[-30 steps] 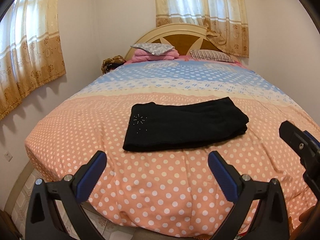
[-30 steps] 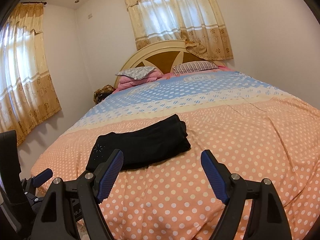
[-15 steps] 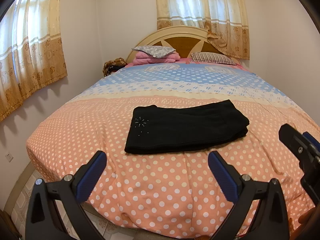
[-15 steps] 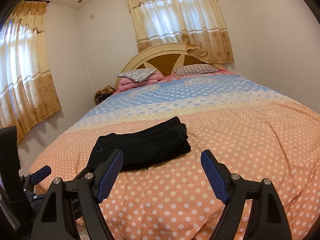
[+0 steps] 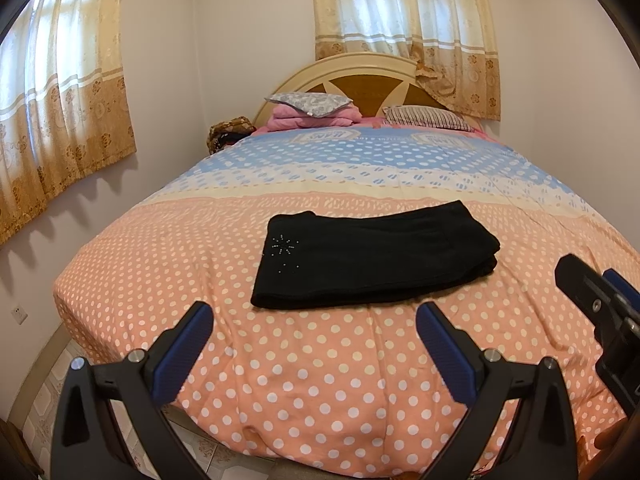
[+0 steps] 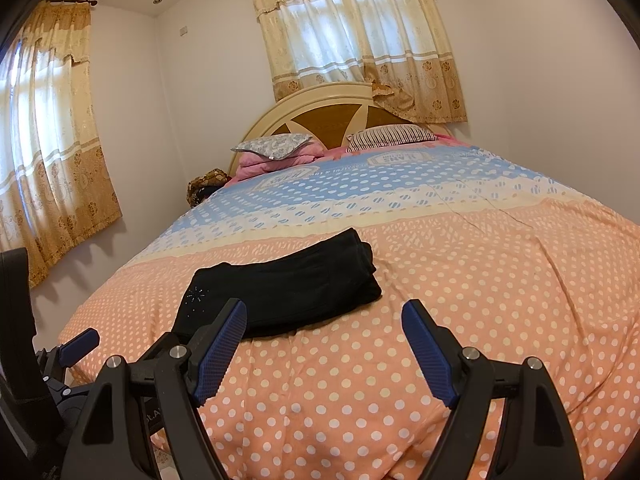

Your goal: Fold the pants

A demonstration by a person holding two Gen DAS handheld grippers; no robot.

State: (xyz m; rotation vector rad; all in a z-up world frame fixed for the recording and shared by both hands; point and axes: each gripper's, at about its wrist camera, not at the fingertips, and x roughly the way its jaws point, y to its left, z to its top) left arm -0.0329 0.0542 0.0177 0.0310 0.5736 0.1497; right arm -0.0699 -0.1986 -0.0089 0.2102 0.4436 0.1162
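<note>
Black pants [image 5: 372,258] lie folded into a flat rectangle on the polka-dot bedspread [image 5: 320,368], with a small rhinestone star near their left end. They also show in the right wrist view [image 6: 288,288]. My left gripper [image 5: 314,338] is open and empty, held above the bed's near edge, short of the pants. My right gripper [image 6: 322,334] is open and empty, to the right of the left one, its left finger [image 6: 220,344] overlapping the pants' near edge in view. The right gripper's body also shows at the right edge of the left wrist view [image 5: 600,308].
Pillows and a pink folded blanket [image 5: 312,114] lie at the headboard [image 5: 360,76]. Curtained windows [image 5: 400,20] are on the back and left walls. A wall stands close on the right. Tiled floor [image 5: 44,396] shows below the bed's left corner.
Both grippers have drawn back and risen slightly from the bed; the pants sit a little lower and farther in view. The pants have not moved. Both grippers stay open.
</note>
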